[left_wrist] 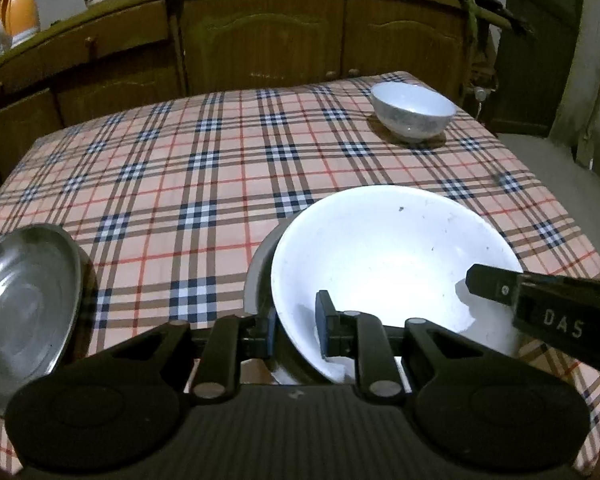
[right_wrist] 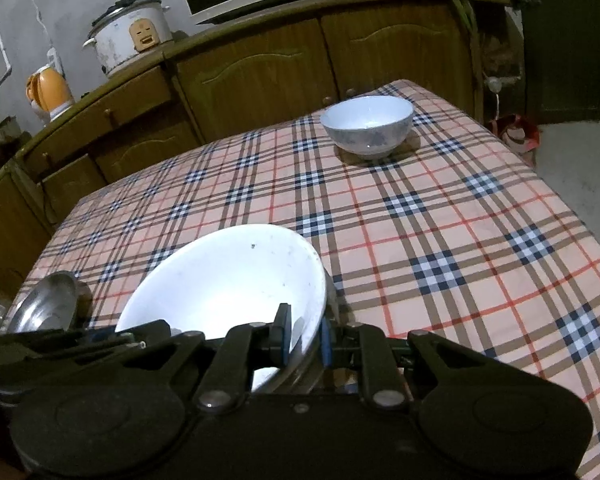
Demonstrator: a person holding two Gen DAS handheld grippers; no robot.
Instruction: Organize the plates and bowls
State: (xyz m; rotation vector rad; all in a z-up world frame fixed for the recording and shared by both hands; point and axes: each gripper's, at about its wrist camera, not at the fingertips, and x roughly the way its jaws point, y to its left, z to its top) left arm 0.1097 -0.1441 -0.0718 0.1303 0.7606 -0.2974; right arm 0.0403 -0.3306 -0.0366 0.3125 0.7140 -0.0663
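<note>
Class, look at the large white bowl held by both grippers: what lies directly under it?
A grey metal dish shows as a rim beneath the large white bowl. The bowl covers the rest.

Both wrist views look steeply down, close over the shared large white bowl (left_wrist: 388,264), facing the cupboards (right_wrist: 260,76).

right gripper (left_wrist: 476,280) — letters "DAS"

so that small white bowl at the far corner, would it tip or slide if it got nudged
The small white bowl stands upright on a narrow foot and sits deep, so a push near the rim might rock it. The checked tablecloth probably grips it somewhat, so it may drag rather than glide. It looks glazed and rigid, likely breakable, and the table edge is close.
</note>
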